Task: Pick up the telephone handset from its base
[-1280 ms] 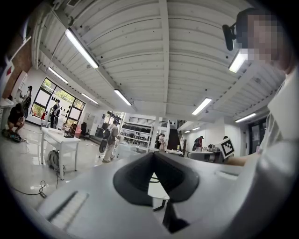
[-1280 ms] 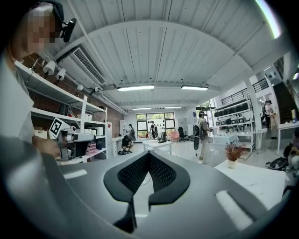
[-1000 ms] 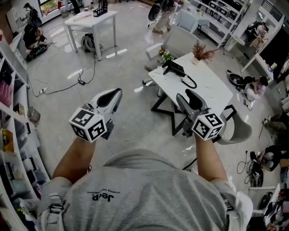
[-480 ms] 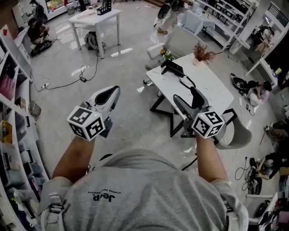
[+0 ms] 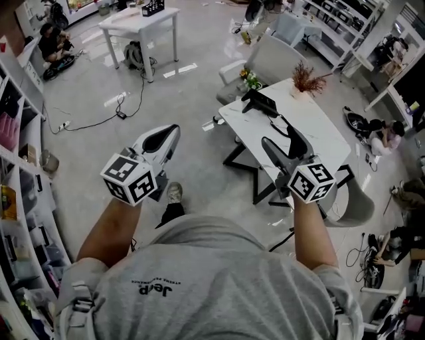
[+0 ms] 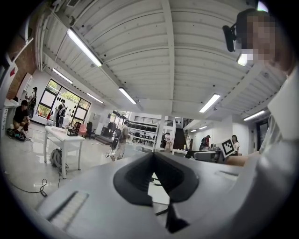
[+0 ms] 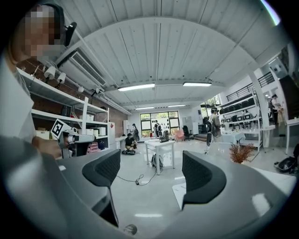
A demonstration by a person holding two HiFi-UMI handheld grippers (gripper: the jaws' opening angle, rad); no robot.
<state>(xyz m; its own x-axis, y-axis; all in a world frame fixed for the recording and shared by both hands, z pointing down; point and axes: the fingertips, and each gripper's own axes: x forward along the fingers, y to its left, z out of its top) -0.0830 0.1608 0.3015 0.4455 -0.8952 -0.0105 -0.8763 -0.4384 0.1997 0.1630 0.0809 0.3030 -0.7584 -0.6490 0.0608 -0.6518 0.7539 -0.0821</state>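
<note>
While the left claw [image 5: 170, 134] is pinched shut, the right claw [image 5: 282, 141] has just opened wide, holding nothing

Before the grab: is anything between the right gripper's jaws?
No, the right gripper has just been opening; its jaws stand wide apart with only floor between them.

Head cam: high on the person, faces fwd & steeply down. The left hand-held gripper [image 5: 166, 136] & right hand-held gripper [image 5: 282, 138] sit close below it, w/ floor [image 5: 192, 93] & tabletop [image 5: 315, 129] farther off. Left gripper cam: rides that gripper, looks level along its jaws, v. close to them, wide-angle, takes in the ceiling [image 6: 163, 56]. Right gripper cam: same setup. Shared: far table [image 5: 136, 16] shows in all 3 views; tabletop w/ dried plant [image 5: 307, 74] in head & right gripper views.
</note>
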